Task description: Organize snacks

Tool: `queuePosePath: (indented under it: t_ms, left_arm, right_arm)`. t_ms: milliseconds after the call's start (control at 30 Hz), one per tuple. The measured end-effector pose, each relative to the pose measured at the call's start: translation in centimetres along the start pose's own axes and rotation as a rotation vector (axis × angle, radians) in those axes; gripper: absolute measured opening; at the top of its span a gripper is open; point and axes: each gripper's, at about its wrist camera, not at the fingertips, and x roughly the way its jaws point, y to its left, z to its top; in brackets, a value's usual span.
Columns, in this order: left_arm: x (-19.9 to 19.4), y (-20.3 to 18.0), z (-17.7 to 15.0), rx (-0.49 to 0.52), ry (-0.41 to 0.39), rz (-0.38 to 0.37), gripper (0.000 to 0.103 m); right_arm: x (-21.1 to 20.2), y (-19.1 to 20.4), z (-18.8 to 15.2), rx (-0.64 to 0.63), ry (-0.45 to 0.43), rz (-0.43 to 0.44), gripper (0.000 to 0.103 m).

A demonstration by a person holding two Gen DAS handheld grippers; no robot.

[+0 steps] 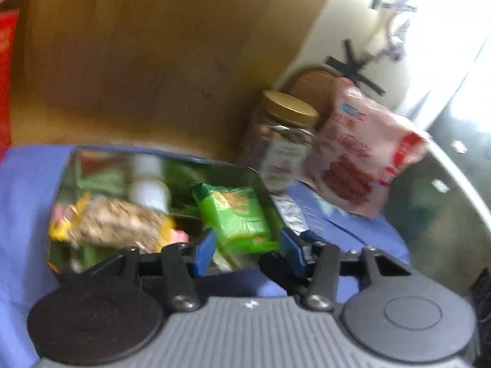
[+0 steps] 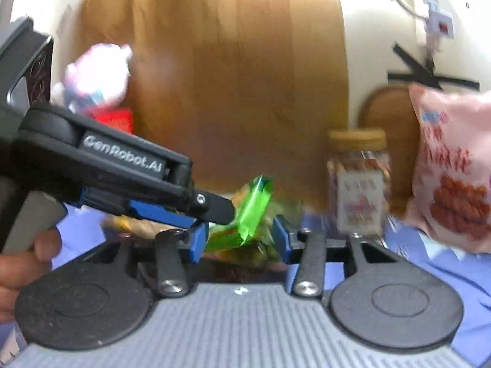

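Blue-padded left gripper [image 1: 244,245] nearest, spread, nothing pinched; green packet [image 1: 234,214] just beyond, lying in the tin [image 1: 264,184]. Right gripper [image 2: 239,236] likewise spread, same packet between its pads, contact too blurred to tell. Risk, as a judgement: packet tipping out over the rim or grippers colliding, both crowding one spot.

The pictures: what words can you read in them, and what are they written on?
"GenRobot.AI": on the side of the left gripper, seen in the right wrist view.
Pink snack bag: large red characters, too blurred to read.
Jar with the gold lid: label too blurred to read.
Green snack packet: print too blurred to read.
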Motion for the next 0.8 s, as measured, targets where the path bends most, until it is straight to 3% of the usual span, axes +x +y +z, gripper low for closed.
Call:
queuePosePath:
  t_ms: [100, 267, 400, 567, 633, 733, 800]
  left_arm:
    - [-2.3, -0.2, -2.2, 0.036, -0.057, 0.027, 0.046]
    - [-4.8, 1.6, -5.9, -0.044, -0.023, -0.01, 0.046]
    - [-4.1, 2.3, -8.7, -0.083, 0.06, 0.007, 0.046]
    - [-2.2, 2.2, -11.0, -0.121, 0.14, 0.005, 0.05]
    - [-1.6, 1.8, -11.6, -0.114, 0.122, -0.008, 0.054]
    - [-1.6, 1.4, -11.7, -0.12, 0.111, 0.005, 0.059]
    - [-1.7, 2.5, -11.5, -0.19, 0.114, -0.032, 0.059]
  right_arm:
    - [-3.5, -0.9, -2.3, 0.081, -0.025, 0.015, 0.049]
    - [-6.2, -2.2, -7.2, 0.219, 0.137, 0.106, 0.049]
    - [-6.7, -1.5, -8.8, 0.199, 0.212, 0.135, 0.05]
    - [-6.0, -0.5, -8.6, 0.15, 0.233, 0.141, 0.055]
    - [-5.6, -0.3, -8.8, 0.138, 0.24, 0.163, 0.056]
    - [-5.3, -1.2, -8.8, 0.286, 0.238, 0.205, 0.061]
    - [-5.3, -2.9, -9.2, 0.428, 0.247, 0.268, 0.061]
